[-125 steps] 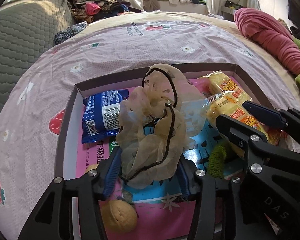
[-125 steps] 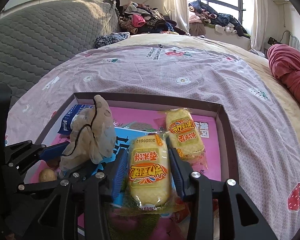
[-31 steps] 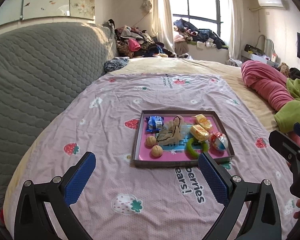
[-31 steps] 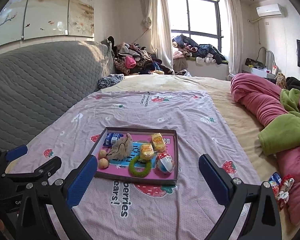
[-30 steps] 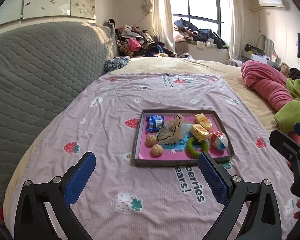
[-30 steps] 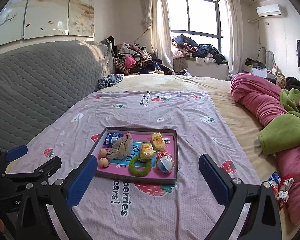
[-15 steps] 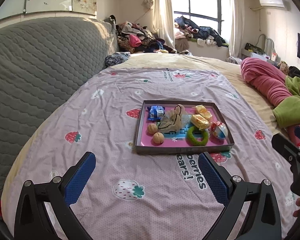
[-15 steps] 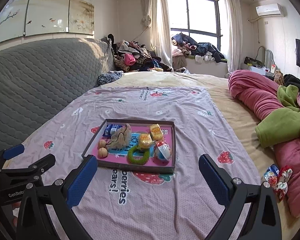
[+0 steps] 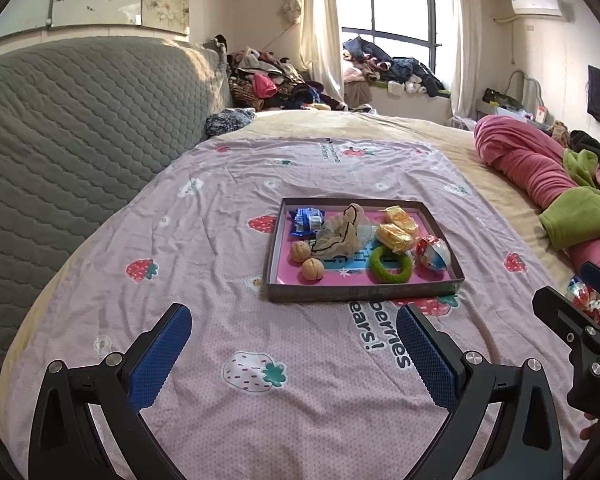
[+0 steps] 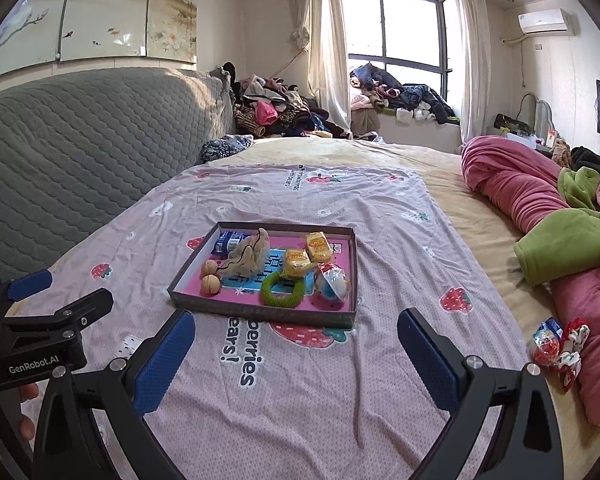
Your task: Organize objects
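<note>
A shallow box tray [image 9: 364, 292] [image 10: 260, 312] with a pink floor lies on the strawberry bedspread. In it are a beige scrunchie [image 9: 338, 232] [image 10: 246, 258], two yellow cake packs [image 9: 396, 228] [image 10: 306, 256], a blue snack packet [image 9: 308, 220], two walnuts [image 9: 306, 260] [image 10: 210, 278], a green ring [image 9: 391, 266] [image 10: 282, 289] and a foil egg [image 9: 434, 254] [image 10: 332, 282]. My left gripper [image 9: 294, 350] is open and empty, well short of the tray. My right gripper [image 10: 296, 350] is open and empty, also short of it.
A grey quilted headboard [image 9: 80, 128] runs along the left. A pink and green duvet [image 10: 560, 232] is piled on the right. Small wrapped items [image 10: 556, 344] lie by the duvet. Clothes [image 10: 276, 112] are heaped at the far end by the window.
Both grippers let go of the scrunchie and the cake pack in the tray, opened wide and drew far back. In the last second they dipped and shifted slightly.
</note>
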{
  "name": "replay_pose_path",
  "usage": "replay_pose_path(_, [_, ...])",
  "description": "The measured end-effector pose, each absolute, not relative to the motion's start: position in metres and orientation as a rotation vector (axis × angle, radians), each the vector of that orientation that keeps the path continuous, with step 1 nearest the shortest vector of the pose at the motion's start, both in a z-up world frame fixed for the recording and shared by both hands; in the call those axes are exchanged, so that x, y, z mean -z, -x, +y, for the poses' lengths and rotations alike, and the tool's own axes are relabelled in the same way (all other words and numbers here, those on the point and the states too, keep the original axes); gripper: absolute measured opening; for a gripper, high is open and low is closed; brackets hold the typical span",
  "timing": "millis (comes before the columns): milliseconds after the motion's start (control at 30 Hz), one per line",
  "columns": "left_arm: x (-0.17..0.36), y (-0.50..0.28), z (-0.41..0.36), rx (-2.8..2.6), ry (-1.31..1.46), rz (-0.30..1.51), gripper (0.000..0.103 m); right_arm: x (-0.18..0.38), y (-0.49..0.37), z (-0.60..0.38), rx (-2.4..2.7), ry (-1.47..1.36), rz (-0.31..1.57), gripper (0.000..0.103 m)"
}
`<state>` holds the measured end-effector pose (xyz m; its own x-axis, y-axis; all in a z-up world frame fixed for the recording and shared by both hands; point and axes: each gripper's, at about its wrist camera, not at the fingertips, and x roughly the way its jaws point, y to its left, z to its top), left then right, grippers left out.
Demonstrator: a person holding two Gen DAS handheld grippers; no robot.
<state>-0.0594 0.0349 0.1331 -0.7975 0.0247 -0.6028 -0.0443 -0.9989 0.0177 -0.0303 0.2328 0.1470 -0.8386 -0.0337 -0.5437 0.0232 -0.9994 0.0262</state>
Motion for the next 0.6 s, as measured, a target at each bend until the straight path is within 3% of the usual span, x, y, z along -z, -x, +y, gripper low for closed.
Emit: replay_pose_path(600, [-0.101, 0.047, 0.038, -2.92, 1.03, 0.087, 0.102, -0.121, 0.017, 0.229, 2.973, -0.898, -0.023, 0.102])
